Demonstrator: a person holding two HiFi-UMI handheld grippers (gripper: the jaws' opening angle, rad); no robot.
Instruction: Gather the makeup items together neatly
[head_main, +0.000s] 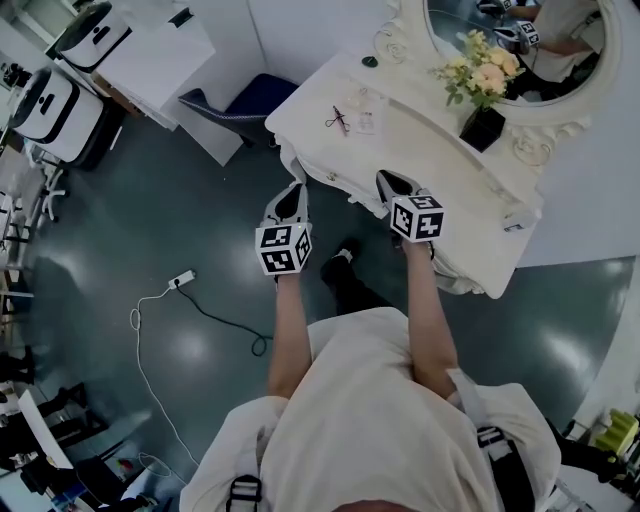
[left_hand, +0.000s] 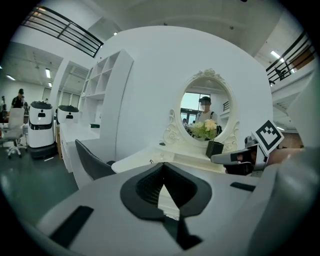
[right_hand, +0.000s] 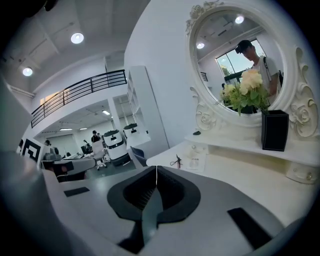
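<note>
The left gripper and right gripper are held side by side at the tabletop's near edge, jaws closed and empty, because the makeup items lie ahead, towards its left end, not yet reached.

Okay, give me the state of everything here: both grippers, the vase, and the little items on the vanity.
Left gripper: shut, empty.
Right gripper: shut, empty.
Vase: upright, holding flowers.
Black tool: lying flat.
Clear packet: lying flat beside it.
</note>
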